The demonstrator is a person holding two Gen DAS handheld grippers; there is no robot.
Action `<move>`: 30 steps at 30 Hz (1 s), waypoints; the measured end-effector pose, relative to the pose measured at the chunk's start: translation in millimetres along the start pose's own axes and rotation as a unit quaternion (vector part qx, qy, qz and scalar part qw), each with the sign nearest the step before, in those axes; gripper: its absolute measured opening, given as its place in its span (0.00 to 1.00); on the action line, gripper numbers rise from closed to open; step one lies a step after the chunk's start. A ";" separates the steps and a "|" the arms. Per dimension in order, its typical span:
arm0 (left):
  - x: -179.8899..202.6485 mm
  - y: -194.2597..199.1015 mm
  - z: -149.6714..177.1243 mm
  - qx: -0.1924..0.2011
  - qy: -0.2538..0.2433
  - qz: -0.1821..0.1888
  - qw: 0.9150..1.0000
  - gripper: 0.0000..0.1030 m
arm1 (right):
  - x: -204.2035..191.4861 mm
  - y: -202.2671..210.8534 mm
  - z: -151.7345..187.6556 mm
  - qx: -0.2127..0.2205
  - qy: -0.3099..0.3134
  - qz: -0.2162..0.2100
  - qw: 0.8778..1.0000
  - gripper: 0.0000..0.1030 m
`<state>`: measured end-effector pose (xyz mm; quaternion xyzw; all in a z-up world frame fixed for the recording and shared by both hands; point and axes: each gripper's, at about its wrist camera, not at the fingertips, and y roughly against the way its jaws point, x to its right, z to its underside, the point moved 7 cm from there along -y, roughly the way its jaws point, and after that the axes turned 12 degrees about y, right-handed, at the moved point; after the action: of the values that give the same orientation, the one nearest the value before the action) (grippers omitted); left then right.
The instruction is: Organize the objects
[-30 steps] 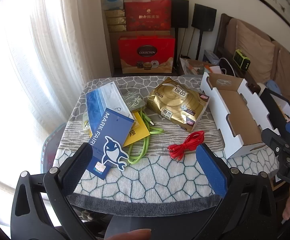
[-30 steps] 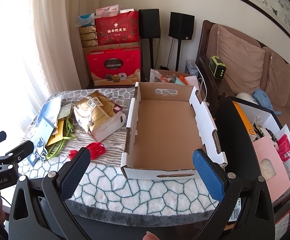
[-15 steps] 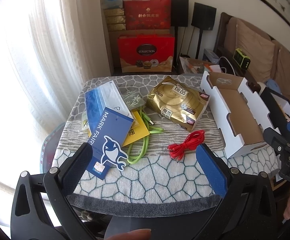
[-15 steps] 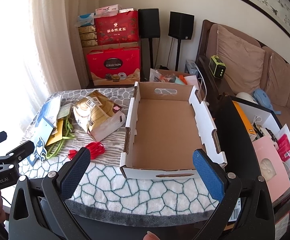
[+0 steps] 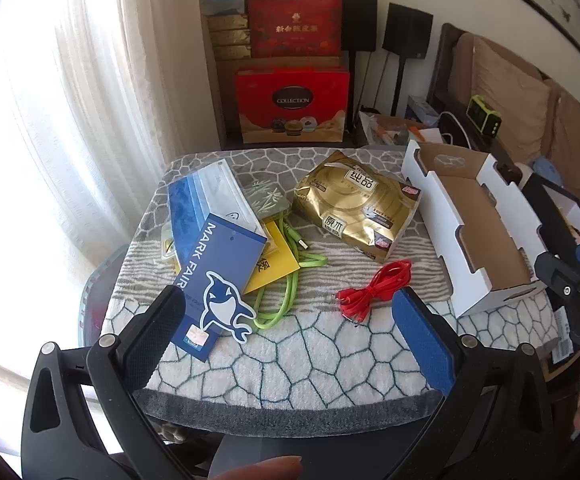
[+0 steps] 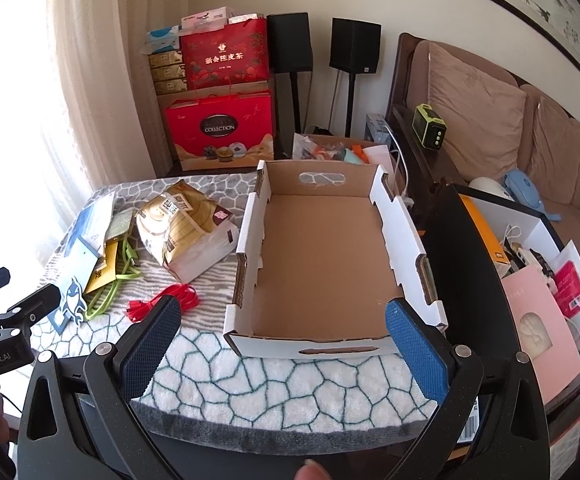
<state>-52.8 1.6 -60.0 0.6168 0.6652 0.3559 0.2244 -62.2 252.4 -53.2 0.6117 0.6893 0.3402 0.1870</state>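
Here we hold both the left gripper point(image 5: 288, 314) and right gripper point(image 6: 282, 322) spread wide, empty; the red cable point(image 5: 373, 290) lies just ahead of the left, the cardboard box point(image 6: 246, 236) ahead of the right.

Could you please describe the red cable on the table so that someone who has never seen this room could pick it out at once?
Start at the open cardboard box on the patterned table cover. Just left of its near corner, in front of the gold tissue pack, lies the red cable. It is a small bundled coil lying alone, unlike the green cable, which is looser and tucked under the blue and yellow packets.
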 end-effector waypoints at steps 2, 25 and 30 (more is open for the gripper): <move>0.1 -0.5 -1.4 0.000 0.000 0.001 1.000 1.00 | 1.9 -0.6 0.4 -0.001 -0.001 -0.005 1.000 1.00; 8.6 -58.1 -54.5 -0.032 0.002 0.040 0.999 0.93 | 87.0 -38.8 -1.0 -0.052 -0.021 0.051 0.997 0.89; 22.3 -96.2 -75.6 -0.058 -0.028 0.050 0.997 0.74 | 119.4 -58.2 8.6 -0.080 -0.040 0.059 0.994 0.75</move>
<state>-175.2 10.0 -80.3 0.6451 0.6049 0.3875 0.2605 -119.8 369.2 -80.9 0.6472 0.6147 0.3802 0.2422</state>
